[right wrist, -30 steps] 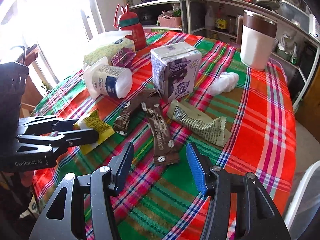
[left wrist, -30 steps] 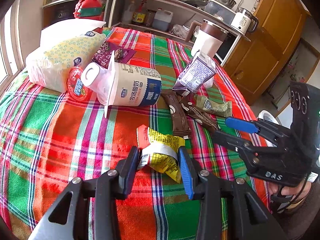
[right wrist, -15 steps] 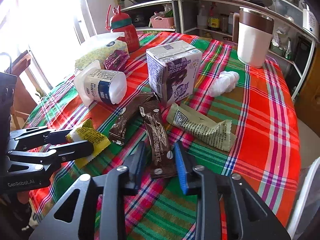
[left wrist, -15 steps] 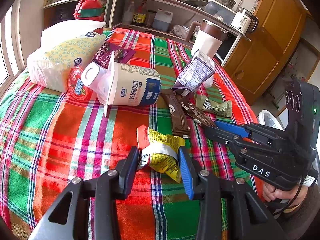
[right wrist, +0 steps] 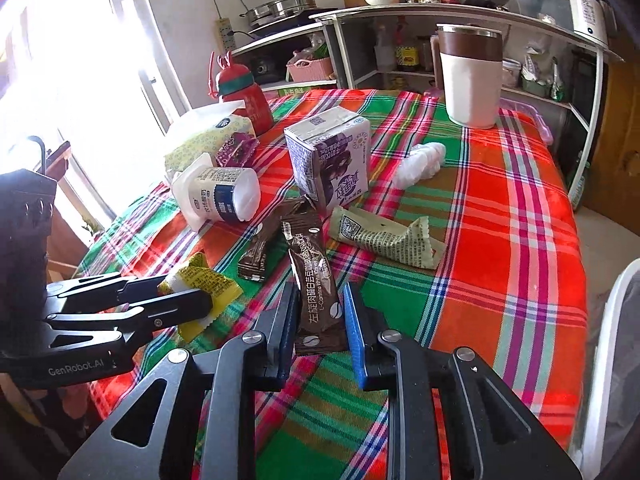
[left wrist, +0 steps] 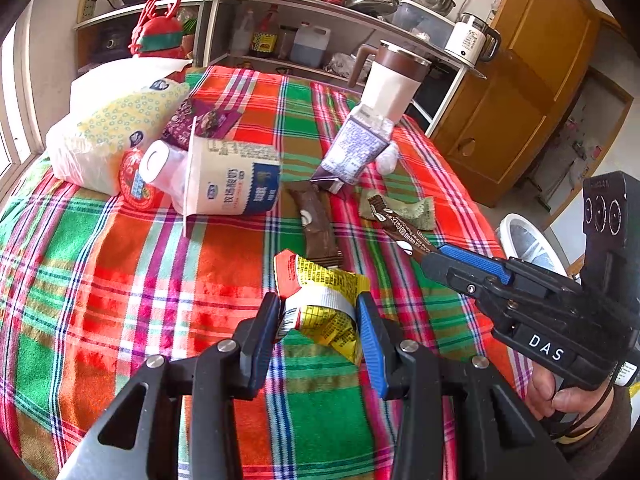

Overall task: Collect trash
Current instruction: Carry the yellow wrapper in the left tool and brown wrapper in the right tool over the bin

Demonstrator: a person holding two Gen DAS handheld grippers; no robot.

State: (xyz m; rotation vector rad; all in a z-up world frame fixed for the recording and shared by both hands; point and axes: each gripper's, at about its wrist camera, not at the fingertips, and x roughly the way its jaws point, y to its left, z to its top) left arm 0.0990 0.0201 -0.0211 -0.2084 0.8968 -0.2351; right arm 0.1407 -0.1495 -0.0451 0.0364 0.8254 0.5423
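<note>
Trash litters the plaid worktop (right wrist: 520,208): toward its far edge a milk carton (right wrist: 328,156) and yogurt cup (right wrist: 218,196); nearer, a green wrapper (right wrist: 384,236). Right tool (right wrist: 320,312) grips a brown sachet (right wrist: 316,280), lifted; left tool (left wrist: 318,316) pinches a yellow wrapper (left wrist: 324,300) at the near edge. Step: pickup. Next, judged: carry both to a bin.

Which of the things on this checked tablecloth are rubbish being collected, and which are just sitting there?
Rubbish: crumpled yellow wrapper in left gripper; brown coffee sachet in right gripper; second brown sachet; pale green wrapper; tipped white yogurt cup.
Likely just sitting: white-and-brown tumbler; red bottle.
</note>
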